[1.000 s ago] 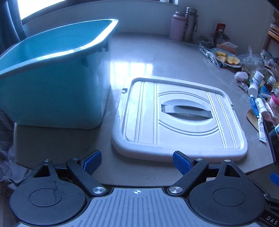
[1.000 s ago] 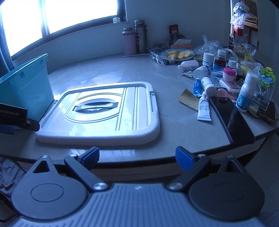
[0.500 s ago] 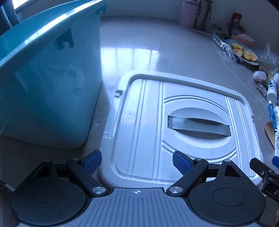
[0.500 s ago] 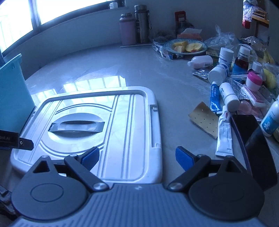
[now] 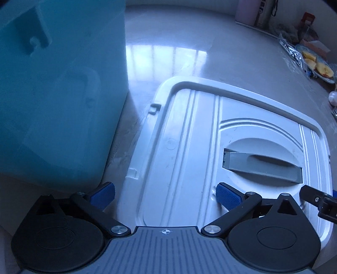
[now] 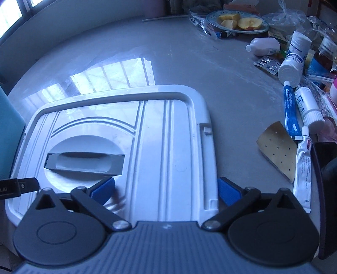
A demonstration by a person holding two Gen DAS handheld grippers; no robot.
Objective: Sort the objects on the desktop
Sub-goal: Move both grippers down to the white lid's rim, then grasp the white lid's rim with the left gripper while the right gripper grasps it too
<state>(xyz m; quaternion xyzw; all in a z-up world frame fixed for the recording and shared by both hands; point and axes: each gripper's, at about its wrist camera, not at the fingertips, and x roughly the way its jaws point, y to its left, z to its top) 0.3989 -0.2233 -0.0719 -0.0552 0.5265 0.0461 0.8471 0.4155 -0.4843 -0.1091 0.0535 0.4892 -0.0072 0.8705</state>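
A white box lid [image 5: 189,147] [image 6: 164,134] with a grey recessed handle [image 5: 263,166] [image 6: 84,164] lies flat on the pale table. My left gripper [image 5: 165,195] hovers open over the lid's left near edge, with nothing between its blue pads. My right gripper [image 6: 166,189] stands open over the lid's right near part, also empty. A teal storage bin [image 5: 52,84] stands just left of the lid. Tubes [image 6: 291,111], white bottles [image 6: 292,63] and a tan patch [image 6: 278,147] lie right of the lid.
A plate of cut fruit [image 6: 238,22] [image 5: 318,67] sits at the far right, among plastic bags. Flasks [image 5: 259,12] stand at the back wall. A dark phone-like slab [image 6: 324,160] lies at the table's right edge. Bare table stretches behind the lid.
Both grippers have moved forward and down over the lid, which now fills each view. The bin looms closer on the left. Both stay open.
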